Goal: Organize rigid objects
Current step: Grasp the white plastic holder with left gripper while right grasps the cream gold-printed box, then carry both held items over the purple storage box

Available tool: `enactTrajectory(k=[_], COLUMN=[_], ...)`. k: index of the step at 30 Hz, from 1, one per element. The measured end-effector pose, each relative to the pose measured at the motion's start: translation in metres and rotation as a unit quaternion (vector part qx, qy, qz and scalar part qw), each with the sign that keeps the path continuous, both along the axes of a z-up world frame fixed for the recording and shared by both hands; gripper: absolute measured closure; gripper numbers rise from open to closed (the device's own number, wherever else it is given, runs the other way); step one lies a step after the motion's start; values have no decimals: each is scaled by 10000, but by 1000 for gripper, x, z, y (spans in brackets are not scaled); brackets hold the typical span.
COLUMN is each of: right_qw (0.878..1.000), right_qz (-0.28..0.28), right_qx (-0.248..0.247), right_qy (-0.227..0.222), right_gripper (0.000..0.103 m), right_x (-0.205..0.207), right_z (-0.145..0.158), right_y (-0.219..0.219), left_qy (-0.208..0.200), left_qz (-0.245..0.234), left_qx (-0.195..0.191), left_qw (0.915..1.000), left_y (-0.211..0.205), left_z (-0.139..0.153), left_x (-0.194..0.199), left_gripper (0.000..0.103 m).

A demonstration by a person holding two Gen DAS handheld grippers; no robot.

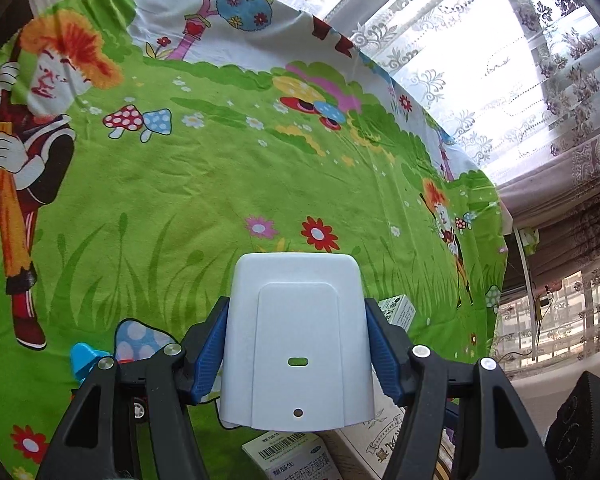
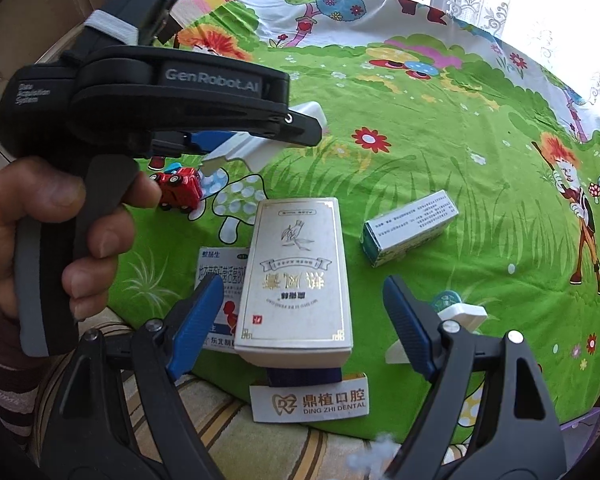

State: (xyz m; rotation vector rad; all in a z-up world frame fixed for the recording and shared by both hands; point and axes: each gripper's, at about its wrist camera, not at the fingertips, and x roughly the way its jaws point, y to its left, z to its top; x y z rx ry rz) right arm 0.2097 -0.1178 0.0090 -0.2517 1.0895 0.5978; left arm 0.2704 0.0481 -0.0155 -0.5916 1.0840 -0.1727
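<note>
White plastic casing [image 1: 296,344] clamped in left claw [image 1: 296,360], lifted over cloth [image 1: 180,184]

This looks like a room in a home: a table is covered with a bright cartoon-print cloth [image 1: 204,184], white lace curtains [image 1: 480,52] hang over a sunlit window, and what may be a patterned sofa edge [image 2: 204,412] sits below.

The left gripper [image 1: 298,356] angles downward, its blue ribbed pads [image 1: 210,354] pressing both sides of a white plastic casing [image 1: 298,344]. A bare hand [image 2: 56,236] grips its handle. The right gripper [image 2: 304,328] tilts downward, jaws spread, nothing between them.
</note>
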Motion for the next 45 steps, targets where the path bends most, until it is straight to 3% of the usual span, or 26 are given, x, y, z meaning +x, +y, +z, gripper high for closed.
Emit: enactTrajectory(k=[1, 2, 4, 5, 18, 26, 45], right_qw=[10000, 10000, 10000, 10000, 9963, 9896, 9740], right_qz=[-8, -6, -8, -34, -428, -839, -1799], right_qx=[-50, -81, -68, -33, 587, 932, 1149], right_qy=[-3, -21, 10, 16, -466, -711, -760], right_gripper=[20, 25, 46, 48, 48, 48, 48], right_x=[1, 2, 2, 2, -13, -30, -82], right_z=[-2, -4, -7, -8, 18, 40, 40], right_y=[1, 2, 1, -1, -29, -71, -193], left_qy=[-47, -95, -183, -229, -816, -893, -786], left_qz=[45, 86, 165, 200, 503, 499, -640], left_qx=[1, 12, 30, 49, 367, 337, 519], left_qw=[10000, 9999, 9997, 9995, 9947, 9942, 9935], left_y=[1, 3, 5, 5, -9, -25, -146], left_z=[3, 6, 12, 15, 52, 59, 59], left_x=[-4, -8, -17, -22, -74, -103, -151], left_gripper=[39, 39, 39, 39, 39, 39, 39])
